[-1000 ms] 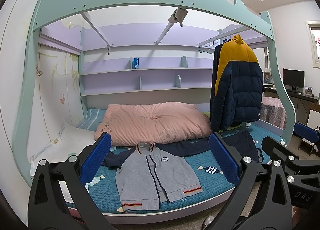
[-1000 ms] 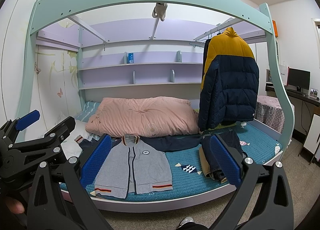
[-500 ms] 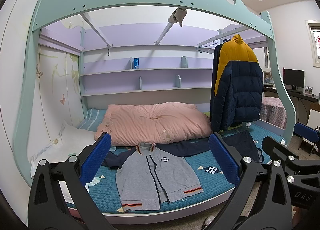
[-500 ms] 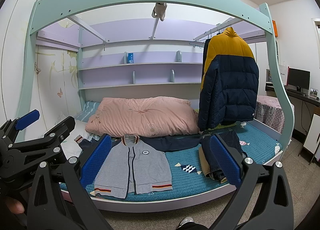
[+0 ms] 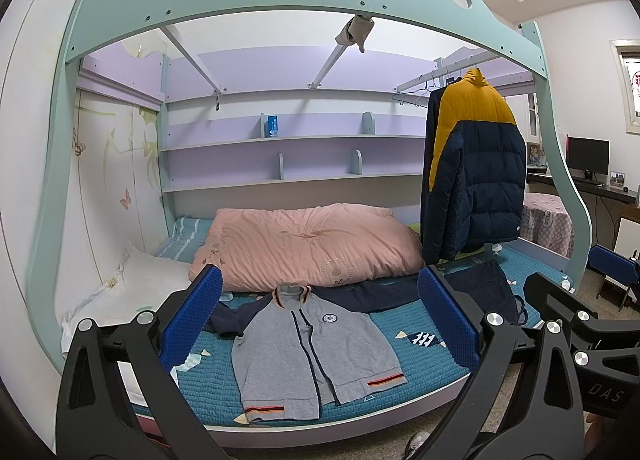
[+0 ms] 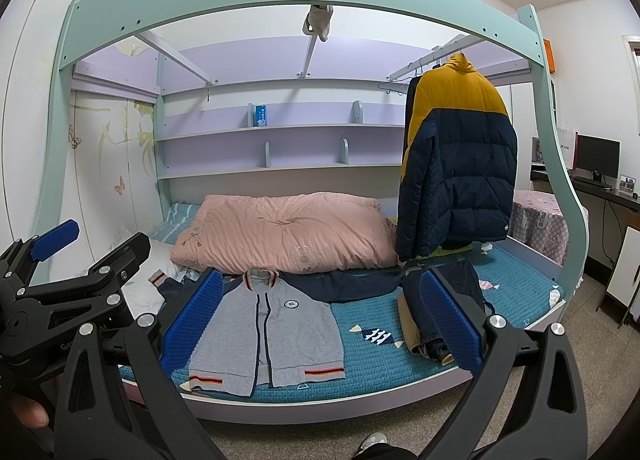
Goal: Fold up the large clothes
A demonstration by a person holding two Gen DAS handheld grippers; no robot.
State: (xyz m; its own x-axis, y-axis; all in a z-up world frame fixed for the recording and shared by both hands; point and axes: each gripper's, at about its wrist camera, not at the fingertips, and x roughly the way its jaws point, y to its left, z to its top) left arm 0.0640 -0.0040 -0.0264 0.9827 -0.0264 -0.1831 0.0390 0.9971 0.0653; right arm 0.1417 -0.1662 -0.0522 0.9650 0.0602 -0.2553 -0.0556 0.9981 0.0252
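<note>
- You are holding the left gripper [image 5: 320, 320] in front of the bed [image 5: 420, 356], with its blue fingers [image 5: 192, 316] spread wide and nothing between them.
- You are holding the right gripper [image 6: 320, 320] beside it, also spread wide and gripping nothing.
- The grey jacket [image 5: 312, 348] is lying flat on the teal cover near the front edge of the bed, zipped, collar toward the pink duvet [image 5: 304, 244].
- Its dark sleeves [image 6: 360, 280] are lying out to both sides.
- Both grippers are staying well apart from the jacket, not touching it.
- Jeans [image 6: 432, 300] are lying in a heap to the right of the jacket.
- A yellow and navy coat [image 6: 456, 164] is hanging from the rail above the bed's right end.
</note>
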